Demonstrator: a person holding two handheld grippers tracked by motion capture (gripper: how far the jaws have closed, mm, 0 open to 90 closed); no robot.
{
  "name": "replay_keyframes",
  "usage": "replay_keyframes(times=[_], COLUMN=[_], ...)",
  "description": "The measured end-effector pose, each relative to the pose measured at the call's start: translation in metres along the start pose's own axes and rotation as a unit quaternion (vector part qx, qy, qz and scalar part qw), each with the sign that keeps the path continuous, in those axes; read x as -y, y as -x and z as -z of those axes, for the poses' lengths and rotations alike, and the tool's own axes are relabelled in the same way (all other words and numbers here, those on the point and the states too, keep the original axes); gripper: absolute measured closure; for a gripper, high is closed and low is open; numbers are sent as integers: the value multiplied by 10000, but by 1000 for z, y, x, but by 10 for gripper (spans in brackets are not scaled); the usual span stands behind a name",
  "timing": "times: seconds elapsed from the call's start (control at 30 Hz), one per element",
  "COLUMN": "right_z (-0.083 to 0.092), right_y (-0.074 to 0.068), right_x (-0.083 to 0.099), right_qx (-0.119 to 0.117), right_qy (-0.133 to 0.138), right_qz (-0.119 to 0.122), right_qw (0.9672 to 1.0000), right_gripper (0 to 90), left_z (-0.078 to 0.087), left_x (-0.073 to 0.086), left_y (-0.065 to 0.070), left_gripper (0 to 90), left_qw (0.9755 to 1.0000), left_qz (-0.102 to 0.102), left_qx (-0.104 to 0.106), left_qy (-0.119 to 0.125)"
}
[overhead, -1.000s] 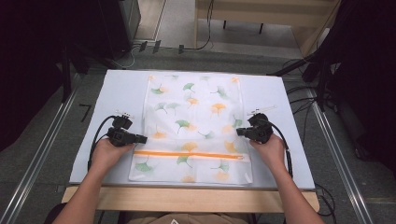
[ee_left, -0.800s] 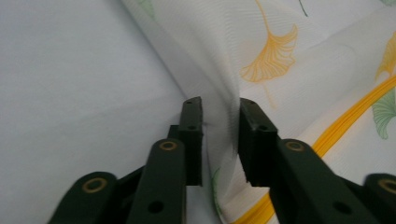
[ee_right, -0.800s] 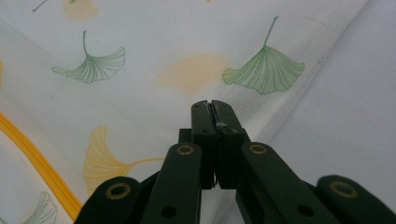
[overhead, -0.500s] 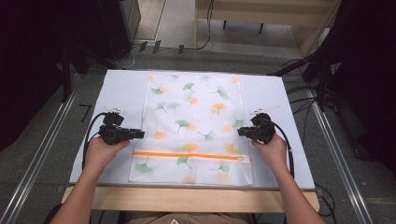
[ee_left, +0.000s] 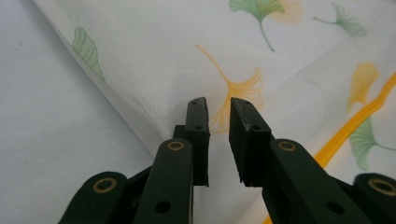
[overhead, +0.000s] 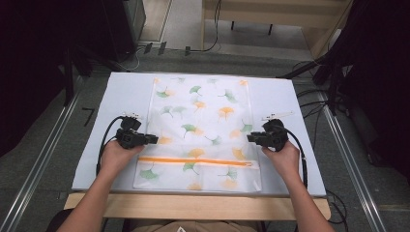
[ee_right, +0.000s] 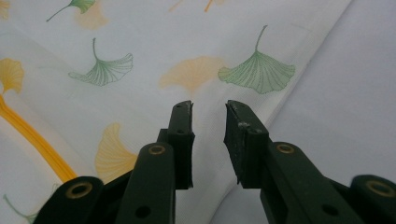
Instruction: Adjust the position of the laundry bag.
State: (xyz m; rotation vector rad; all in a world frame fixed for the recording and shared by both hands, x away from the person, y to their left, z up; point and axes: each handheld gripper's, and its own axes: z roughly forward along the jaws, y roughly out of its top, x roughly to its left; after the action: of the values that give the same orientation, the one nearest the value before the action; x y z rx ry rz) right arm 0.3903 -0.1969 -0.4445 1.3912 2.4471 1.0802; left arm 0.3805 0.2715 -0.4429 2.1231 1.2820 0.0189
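Observation:
A white cloth cover [overhead: 203, 121] printed with green and orange ginkgo leaves lies flat on the table, with an orange zipper [overhead: 198, 161] running across its near part. My left gripper [overhead: 153, 139] rests at the cloth's left edge and points right. In the left gripper view its jaws [ee_left: 218, 109] stand slightly apart over the cloth [ee_left: 187, 56] after closing a little, with nothing between them. My right gripper [overhead: 251, 138] sits at the right edge and points left. Its jaws [ee_right: 209, 112] have just been opening above the cloth's hem [ee_right: 261, 70] and hold nothing.
The cloth lies on a pale blue mat [overhead: 111, 101] over a wooden table [overhead: 193, 205]. Cables [overhead: 104, 142] trail from both grippers. Metal rails [overhead: 43, 159] run along both sides. Dark equipment stands at the back left and at the right.
My left gripper drew away to the left, then came back right to the cloth's edge. The right gripper stayed in place and its jaws parted.

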Motion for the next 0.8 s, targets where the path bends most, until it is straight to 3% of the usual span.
replay_keyframes(times=[0.2, 0.33, 0.5, 0.8], right_z=[13, 21, 28, 33], right_y=[-6, -8, -12, -18], right_x=[7, 14, 29, 38], right_qx=[93, 9, -63, -111], right_qy=[79, 154, 229, 270], right_qz=[-17, -101, -3, 43], right_qw=[9999, 9998, 9997, 9996], right_gripper=[728, 712, 671, 594], left_z=[-2, 3, 13, 28], left_x=[3, 6, 9, 9], left_y=[-3, -8, -12, 0], left_gripper=[711, 674, 597, 464], left_qw=[9999, 9998, 9994, 9993], left_qz=[59, 126, 300, 68], left_qx=[-120, -167, -138, -14], left_qy=[-80, 8, 81, 355])
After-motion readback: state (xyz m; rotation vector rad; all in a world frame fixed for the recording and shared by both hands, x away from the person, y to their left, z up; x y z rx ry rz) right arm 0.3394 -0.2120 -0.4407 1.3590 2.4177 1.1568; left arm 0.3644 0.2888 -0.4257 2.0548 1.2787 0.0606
